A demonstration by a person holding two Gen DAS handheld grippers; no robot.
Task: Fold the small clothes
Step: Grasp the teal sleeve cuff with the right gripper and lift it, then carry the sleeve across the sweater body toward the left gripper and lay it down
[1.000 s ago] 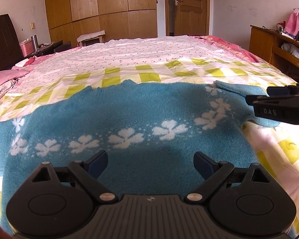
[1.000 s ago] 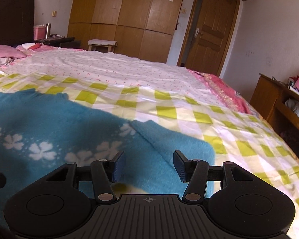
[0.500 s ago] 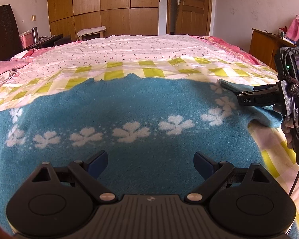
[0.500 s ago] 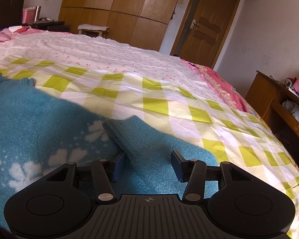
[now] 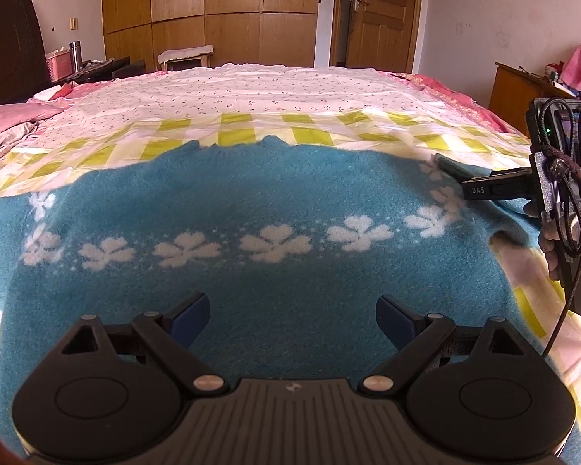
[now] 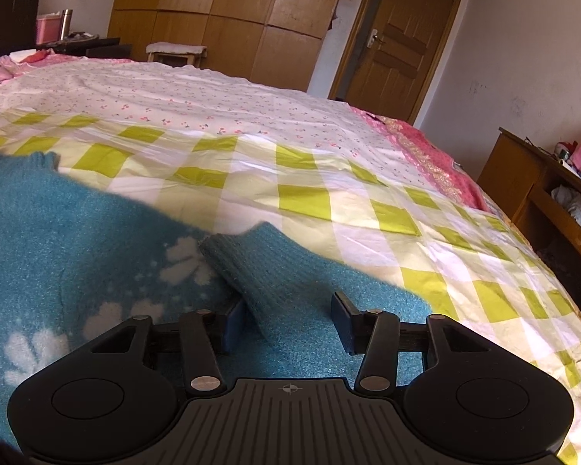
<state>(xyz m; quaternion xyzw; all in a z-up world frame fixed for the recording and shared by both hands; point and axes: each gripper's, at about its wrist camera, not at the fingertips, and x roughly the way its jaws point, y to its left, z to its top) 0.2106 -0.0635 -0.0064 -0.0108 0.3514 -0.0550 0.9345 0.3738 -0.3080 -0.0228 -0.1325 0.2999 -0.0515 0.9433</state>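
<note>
A blue knitted sweater (image 5: pixel 271 193) with a band of white flowers lies flat on the bed, neck towards the far side. My left gripper (image 5: pixel 292 310) hovers open over its lower body, with nothing between the fingers. The right sleeve (image 6: pixel 275 271) is folded inwards over the sweater (image 6: pixel 58 232). My right gripper (image 6: pixel 288 317) is low over that sleeve and its jaws are closing, with the sleeve's raised fold between them. The left pad is against the fold and the right pad stands a little apart. In the left wrist view the right gripper's fingers (image 5: pixel 484 190) reach in from the right, held by a hand.
The bed cover (image 6: pixel 310 197) is yellow-green check near me and white with small flowers farther off. A wooden desk (image 6: pixel 542 193) stands right of the bed, a pink pillow (image 5: pixel 15 112) at the left. A wardrobe (image 5: pixel 213 11) and a door (image 5: pixel 379 11) line the far wall.
My right gripper moved forward and down onto the folded sleeve, and its jaws narrowed around the fold. In the left wrist view it came in from the right edge. The left gripper stayed open.
</note>
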